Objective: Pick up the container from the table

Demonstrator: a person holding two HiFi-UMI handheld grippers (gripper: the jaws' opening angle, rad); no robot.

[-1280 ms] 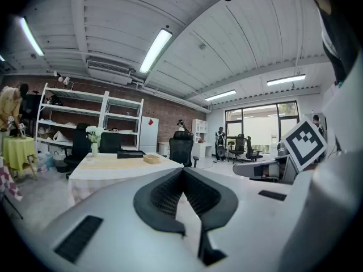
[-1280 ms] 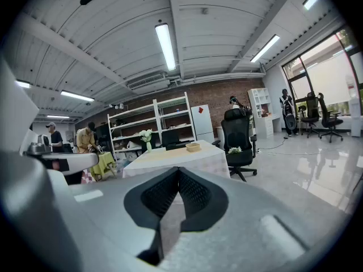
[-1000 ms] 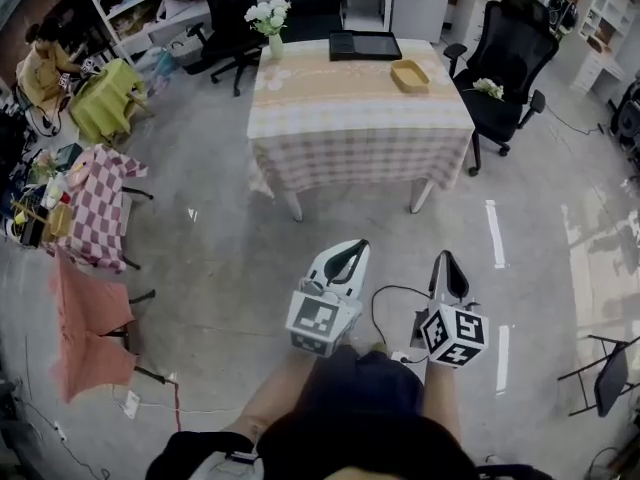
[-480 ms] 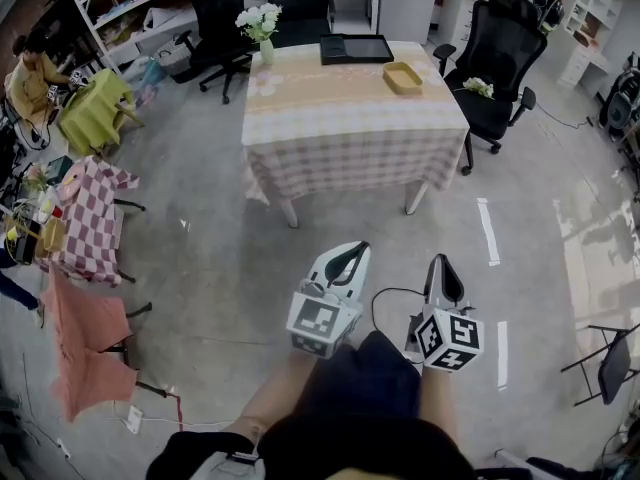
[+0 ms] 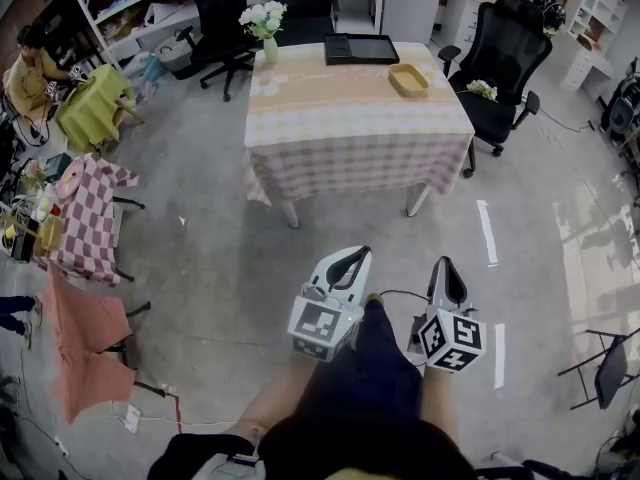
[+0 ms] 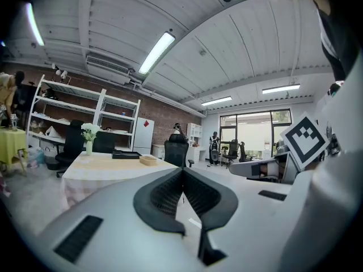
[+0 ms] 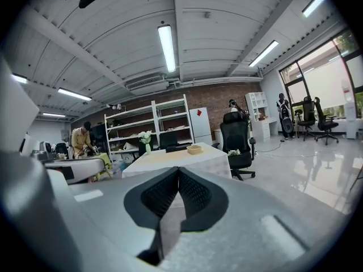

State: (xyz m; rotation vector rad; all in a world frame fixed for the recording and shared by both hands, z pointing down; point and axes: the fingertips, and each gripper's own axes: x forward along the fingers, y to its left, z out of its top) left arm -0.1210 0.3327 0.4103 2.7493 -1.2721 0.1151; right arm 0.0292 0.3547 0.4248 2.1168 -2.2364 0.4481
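A wide grey concrete floor (image 5: pixel 200 258) fills most of the head view, and you stand on it at the bottom centre of the frame. In the upper centre stands a table (image 5: pixel 355 118) draped in a pale checked cloth, well apart from you. A black office chair (image 5: pixel 505 58) sits just beside the table's right edge, in the upper right of the frame. Along the left edge, a rack hung with checked cloth (image 5: pixel 95 208) stands on the floor. Low in the frame, you hold both tools out in front of you, side by side and pointing towards the table. The left gripper (image 5: pixel 360 251) sits just left of centre; in the left gripper view its two dark padded jaws meet at the tips with nothing between them. The right gripper (image 5: pixel 445 260) sits just right of centre, and in the right gripper view its jaws are likewise pressed together and empty. On the table's far edge lies a flat black tray (image 5: pixel 361 48). At the far left corner stands a vase of white flowers (image 5: pixel 264 23). The container (image 5: pixel 408 79), a shallow tan dish, rests on the tabletop near its far right corner, just right of the tray, far from both grippers.
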